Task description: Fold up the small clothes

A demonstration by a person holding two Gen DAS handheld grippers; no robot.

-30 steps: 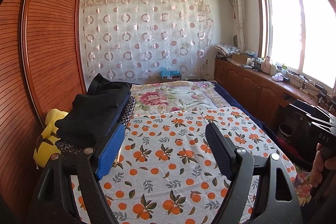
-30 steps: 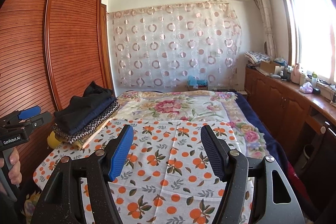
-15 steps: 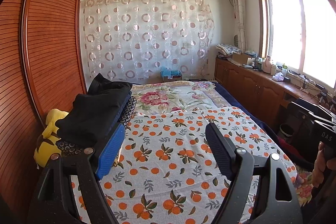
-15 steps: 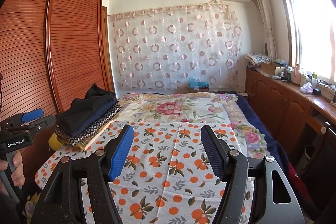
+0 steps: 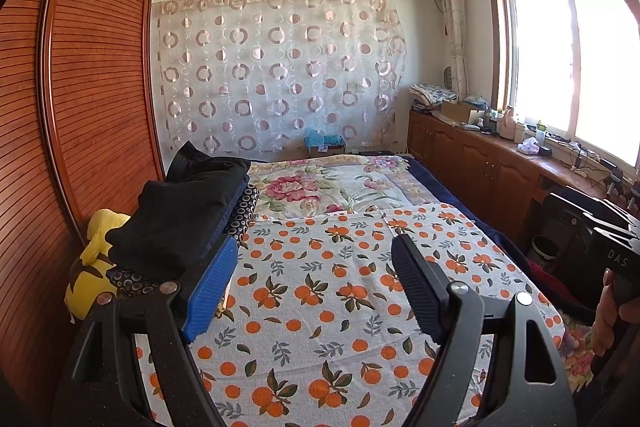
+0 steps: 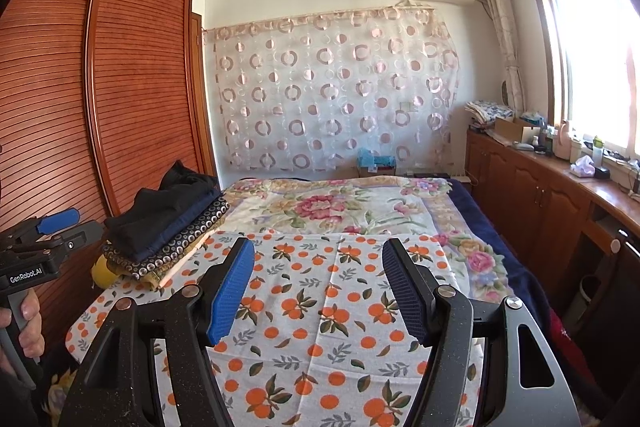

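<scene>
A stack of folded clothes, black on top [image 5: 180,215] [image 6: 168,223], lies at the bed's left edge on an orange-print cloth [image 5: 328,291] [image 6: 320,307]. My left gripper [image 5: 314,255] is open and empty, held above the cloth, its blue left pad beside the stack. My right gripper [image 6: 318,259] is open and empty above the cloth, to the right of the stack. Each gripper shows at the edge of the other's view: the left one [image 6: 44,239], the right one [image 5: 600,239].
A yellow plush toy [image 5: 90,267] sits under the stack by the wooden wardrobe [image 5: 80,107] on the left. A floral bedspread [image 5: 332,187] covers the far bed. A low wooden cabinet [image 5: 480,163] with clutter runs along the window wall on the right.
Both grippers tilted up slightly, so the bed sits lower in view. Their jaws stayed open and the clothes did not move.
</scene>
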